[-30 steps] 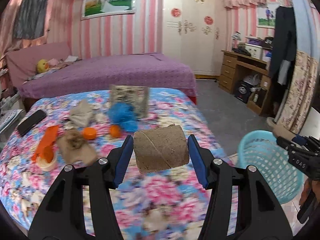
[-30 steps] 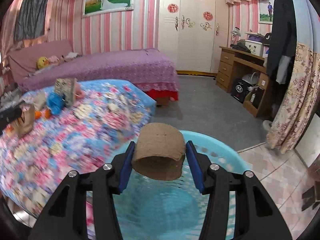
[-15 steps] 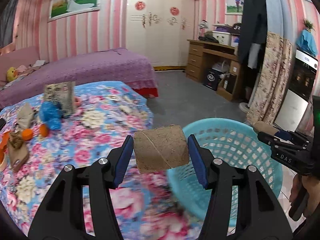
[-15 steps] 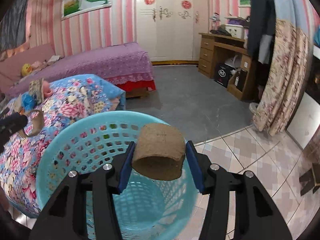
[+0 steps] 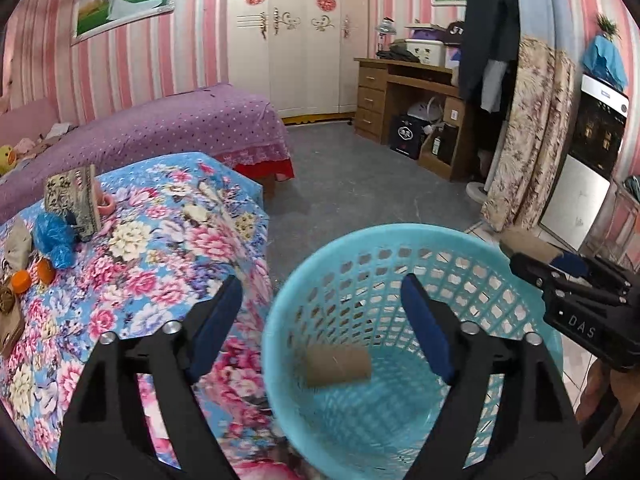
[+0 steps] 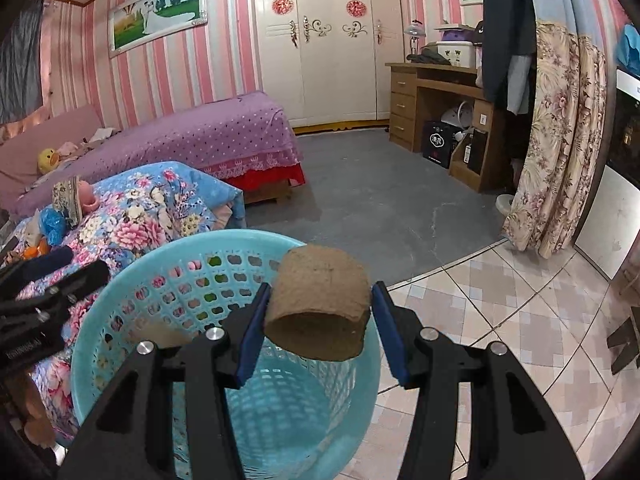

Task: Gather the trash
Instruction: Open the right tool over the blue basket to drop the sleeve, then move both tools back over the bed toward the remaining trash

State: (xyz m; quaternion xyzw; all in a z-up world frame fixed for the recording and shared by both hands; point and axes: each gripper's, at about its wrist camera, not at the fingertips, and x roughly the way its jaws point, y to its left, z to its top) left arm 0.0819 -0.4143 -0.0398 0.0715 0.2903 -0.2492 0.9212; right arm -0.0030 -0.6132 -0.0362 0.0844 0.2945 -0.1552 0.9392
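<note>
Left wrist view: left gripper point(image 5: 322, 326) has its fingers spread wide with nothing between them, over the blue basket point(image 5: 520, 322); one cardboard roll point(image 5: 338, 366) lies inside near centre.
Right wrist view: right gripper point(image 6: 318, 326) clamps a second cardboard roll point(image 6: 318, 308) above the basket's 2 o'clock rim.
Why there: held over the opening so a release should land inside.
Remaining trash: blue bag point(image 5: 54, 236) and orange caps point(image 5: 20, 280) on the floral bedspread point(image 5: 168, 264), at 9 o'clock.

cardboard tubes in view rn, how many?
2. One cardboard tube lies inside the blue basket, below the open left gripper. The other tube is clamped in the right gripper above the basket. More may be hidden on the bed.
</note>
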